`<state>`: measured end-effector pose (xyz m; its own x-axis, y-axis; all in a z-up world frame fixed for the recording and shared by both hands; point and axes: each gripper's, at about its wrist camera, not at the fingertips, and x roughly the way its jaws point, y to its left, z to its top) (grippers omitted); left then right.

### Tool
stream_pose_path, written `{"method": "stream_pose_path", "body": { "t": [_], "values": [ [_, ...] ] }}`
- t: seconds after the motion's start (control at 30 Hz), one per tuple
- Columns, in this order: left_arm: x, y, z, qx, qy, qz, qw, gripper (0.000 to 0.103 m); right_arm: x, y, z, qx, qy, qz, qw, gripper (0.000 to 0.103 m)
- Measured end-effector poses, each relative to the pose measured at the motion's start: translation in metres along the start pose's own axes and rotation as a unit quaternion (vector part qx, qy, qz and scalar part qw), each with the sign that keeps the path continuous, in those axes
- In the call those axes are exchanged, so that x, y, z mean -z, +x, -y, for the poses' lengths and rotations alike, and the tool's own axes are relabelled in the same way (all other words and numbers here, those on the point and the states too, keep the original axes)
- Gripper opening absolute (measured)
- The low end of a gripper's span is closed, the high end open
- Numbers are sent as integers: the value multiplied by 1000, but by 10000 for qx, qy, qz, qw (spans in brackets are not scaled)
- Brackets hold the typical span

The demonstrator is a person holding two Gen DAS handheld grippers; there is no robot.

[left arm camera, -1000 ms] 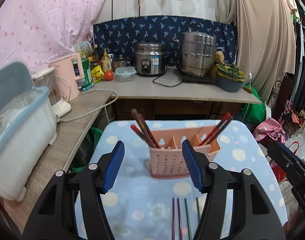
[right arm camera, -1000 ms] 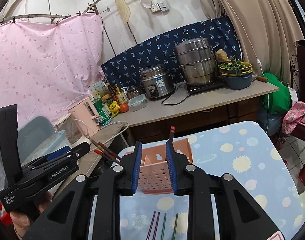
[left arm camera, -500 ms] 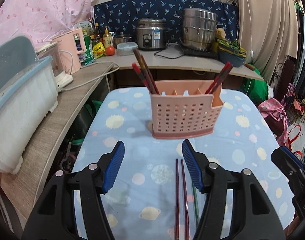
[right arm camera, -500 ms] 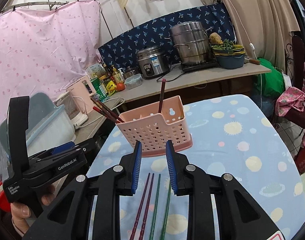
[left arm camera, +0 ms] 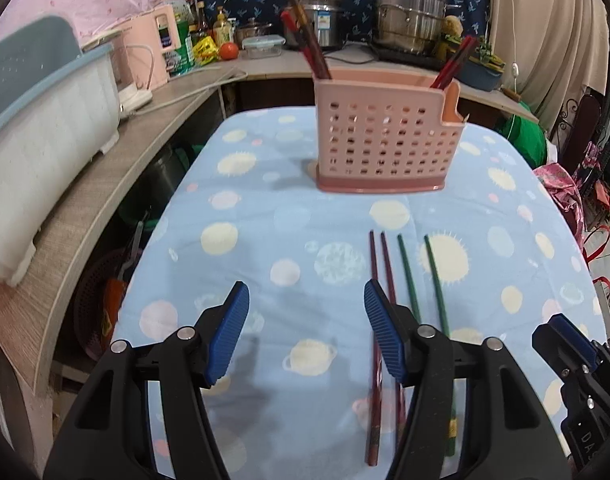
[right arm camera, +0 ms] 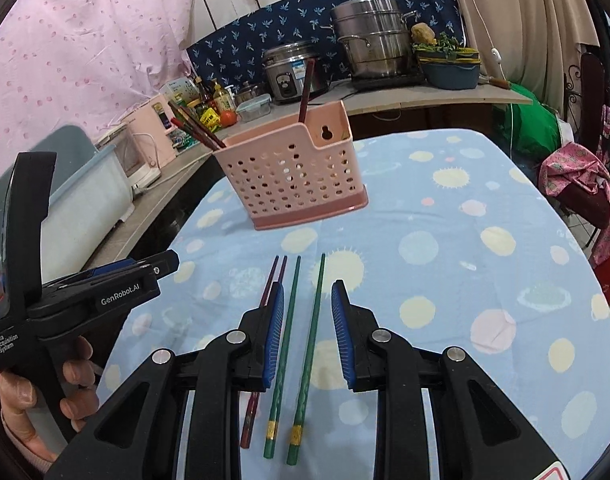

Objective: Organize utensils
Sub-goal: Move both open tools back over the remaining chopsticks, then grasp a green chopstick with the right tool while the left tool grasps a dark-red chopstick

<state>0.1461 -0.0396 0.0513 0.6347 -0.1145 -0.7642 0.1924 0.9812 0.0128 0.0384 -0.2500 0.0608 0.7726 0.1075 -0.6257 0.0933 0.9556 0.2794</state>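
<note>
A pink perforated utensil holder (left arm camera: 385, 136) stands on the blue spotted tablecloth (left arm camera: 265, 240) and holds dark red chopsticks at both ends; it also shows in the right wrist view (right arm camera: 293, 172). Two maroon chopsticks (left arm camera: 375, 280) and two green chopsticks (left arm camera: 433, 276) lie side by side in front of it. My left gripper (left arm camera: 305, 336) is open and empty, low over the cloth left of the maroon pair. My right gripper (right arm camera: 307, 332) is open above the green chopsticks (right arm camera: 305, 336), which lie between its fingers; the maroon pair (right arm camera: 271, 280) lies just left.
A wooden counter (left arm camera: 85, 208) runs along the left with a white and blue bin (left arm camera: 37, 128) and a pink kettle (left arm camera: 153, 48). Behind stand a rice cooker (right arm camera: 289, 72), steel pots (right arm camera: 373, 36) and a vegetable bowl (right arm camera: 449, 68). Clothes hang at right.
Both grippers have drawn back and dipped toward the table. The right gripper has opened wider and now straddles the green chopsticks. The holder looks farther away.
</note>
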Motion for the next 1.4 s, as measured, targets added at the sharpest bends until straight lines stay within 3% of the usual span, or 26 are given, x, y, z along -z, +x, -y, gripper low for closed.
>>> {"method": "stream_pose_path", "body": {
  "t": [0.47, 1.4],
  "values": [
    [46, 17, -2, 43, 1, -429, 9991, 57, 61, 22, -6, 85, -147, -691, 9975, 25],
    [72, 28, -5, 93, -37, -859, 9963, 57, 95, 38, -10, 154, -260, -1090, 9936, 25]
  ]
}}
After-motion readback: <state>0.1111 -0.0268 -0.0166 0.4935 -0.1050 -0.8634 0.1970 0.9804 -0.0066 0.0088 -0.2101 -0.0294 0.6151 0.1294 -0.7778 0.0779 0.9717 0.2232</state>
